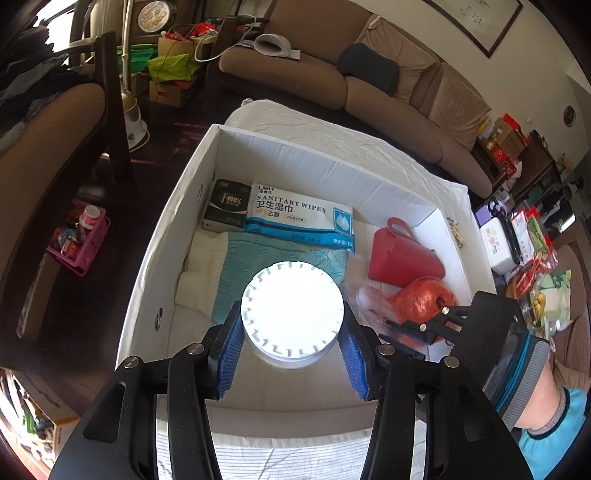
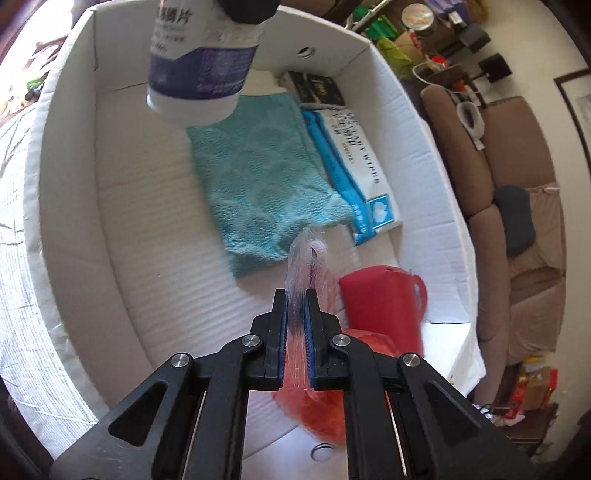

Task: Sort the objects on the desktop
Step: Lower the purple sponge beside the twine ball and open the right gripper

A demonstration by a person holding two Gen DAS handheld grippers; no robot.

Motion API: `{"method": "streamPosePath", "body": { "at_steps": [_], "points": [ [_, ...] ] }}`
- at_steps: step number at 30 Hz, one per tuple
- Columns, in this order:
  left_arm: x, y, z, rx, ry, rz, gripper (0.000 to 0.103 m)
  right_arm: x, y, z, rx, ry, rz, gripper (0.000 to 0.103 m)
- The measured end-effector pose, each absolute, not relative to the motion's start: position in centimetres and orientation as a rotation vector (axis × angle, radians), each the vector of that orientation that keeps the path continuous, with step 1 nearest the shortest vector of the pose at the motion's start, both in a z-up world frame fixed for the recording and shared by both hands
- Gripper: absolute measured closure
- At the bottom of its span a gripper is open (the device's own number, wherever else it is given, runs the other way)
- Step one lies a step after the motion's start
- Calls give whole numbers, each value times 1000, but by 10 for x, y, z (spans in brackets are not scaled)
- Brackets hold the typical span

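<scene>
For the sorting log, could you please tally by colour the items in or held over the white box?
White: 2, bottle, wipes pack
Red/orange: 2, red pouch, orange bag
Teal: 1, towel
Black: 1, tissue packet
Total: 6

A home living room. A long brown sofa with cushions curves across the top of the left wrist view, a framed picture on the wall above it at upper right. Dark wood flooring, cardboard boxes and household clutter fill the upper left.
</scene>
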State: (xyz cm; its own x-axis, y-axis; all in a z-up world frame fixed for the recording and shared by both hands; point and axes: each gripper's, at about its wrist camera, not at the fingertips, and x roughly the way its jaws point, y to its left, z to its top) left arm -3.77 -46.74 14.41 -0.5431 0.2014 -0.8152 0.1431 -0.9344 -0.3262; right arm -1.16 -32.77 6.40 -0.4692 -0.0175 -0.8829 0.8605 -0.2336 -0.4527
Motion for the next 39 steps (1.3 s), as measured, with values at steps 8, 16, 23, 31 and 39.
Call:
{"method": "streamPosePath", "body": {
  "at_steps": [8,16,23,31,39],
  "points": [
    [-40,-460,147,-1486,-544,2659,53,-43,-294,93,1307,897,-1750,58],
    [-53,-435,139,-1522,-504,2613,53,-71,-271,119,1350,670,-1868,58],
    [-52,-447,143,-1531,-512,2638,53,-67,-306,90,1387,652,-1756,70],
    [-57,-464,139,-1552,-527,2652,53,-64,-332,36,1553,680,-1634,71],
    [-72,-459,140,-1549,-524,2635,53,-62,-322,58,1512,682,-1644,71]
  ]
}}
